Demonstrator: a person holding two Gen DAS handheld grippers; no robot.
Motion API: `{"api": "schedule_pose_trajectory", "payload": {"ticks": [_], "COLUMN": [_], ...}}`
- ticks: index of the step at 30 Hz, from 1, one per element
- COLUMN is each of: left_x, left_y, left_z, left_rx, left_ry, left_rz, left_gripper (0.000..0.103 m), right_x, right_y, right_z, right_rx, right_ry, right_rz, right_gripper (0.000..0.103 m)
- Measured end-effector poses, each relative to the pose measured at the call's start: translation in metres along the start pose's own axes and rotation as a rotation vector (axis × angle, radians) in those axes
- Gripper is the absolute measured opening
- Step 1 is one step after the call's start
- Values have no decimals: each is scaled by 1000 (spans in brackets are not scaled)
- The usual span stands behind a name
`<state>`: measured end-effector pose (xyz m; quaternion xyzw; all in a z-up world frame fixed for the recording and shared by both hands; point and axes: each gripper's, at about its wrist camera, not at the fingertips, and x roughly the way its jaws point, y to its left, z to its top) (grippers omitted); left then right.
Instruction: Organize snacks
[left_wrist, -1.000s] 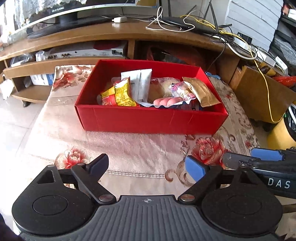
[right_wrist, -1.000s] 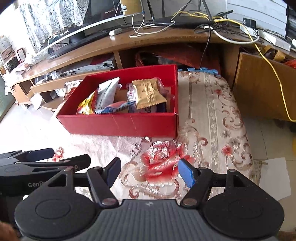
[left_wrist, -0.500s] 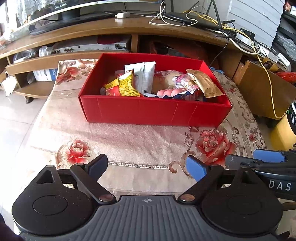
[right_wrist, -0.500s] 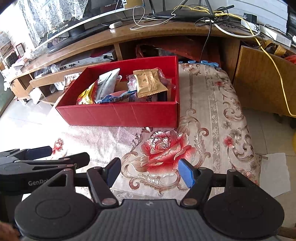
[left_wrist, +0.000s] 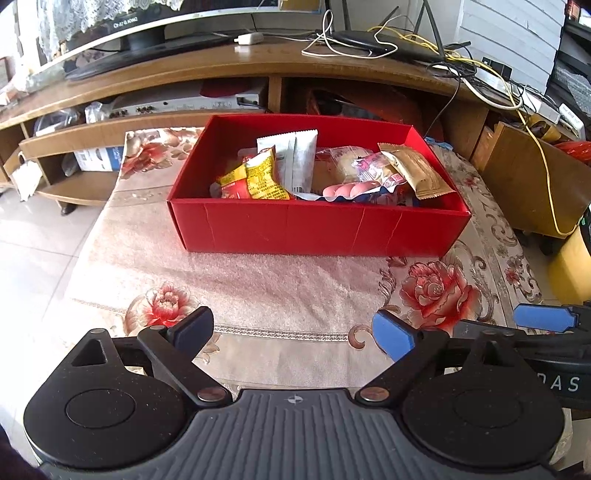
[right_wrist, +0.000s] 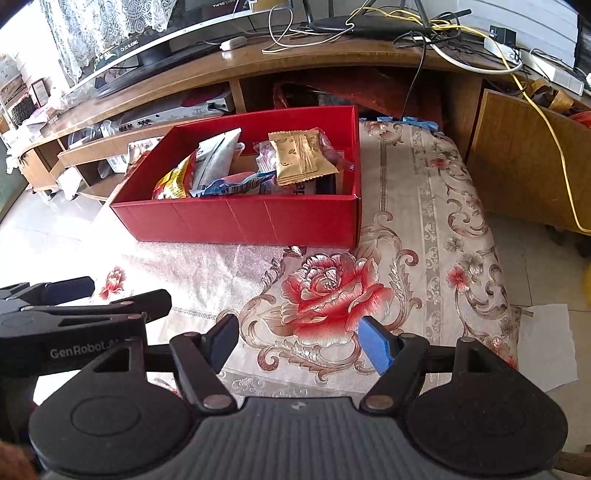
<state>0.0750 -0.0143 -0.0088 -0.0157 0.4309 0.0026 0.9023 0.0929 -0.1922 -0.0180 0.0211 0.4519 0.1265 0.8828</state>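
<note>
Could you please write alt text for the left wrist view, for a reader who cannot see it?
A red box full of snack packets, a gold packet topmost at its right end, sits on a floral tablecloth before a wooden TV stand. The open, empty left claw fills the foreground.

Open red box (left_wrist: 317, 232) on floral cloth, snack packets (left_wrist: 332, 173) piled inside

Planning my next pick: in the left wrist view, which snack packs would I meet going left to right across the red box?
Yellow-and-red packet → white sachet → pink sausage pack → gold-brown packet, all inside the red box.
</note>
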Motion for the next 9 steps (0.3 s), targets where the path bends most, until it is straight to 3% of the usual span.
{"api": "schedule_pose_trajectory", "payload": {"ticks": [9], "left_x": [-1], "left_y": [-1], "left_z": [-1], "left_rx": [6], "left_ry": [-3], "left_rz": [6], "left_gripper": [96], "right_x": [-1], "right_y": [0], "right_z": [0], "right_rx": [3], "right_ry": [-3], "right_rz": [-2], "right_gripper": [72]}}
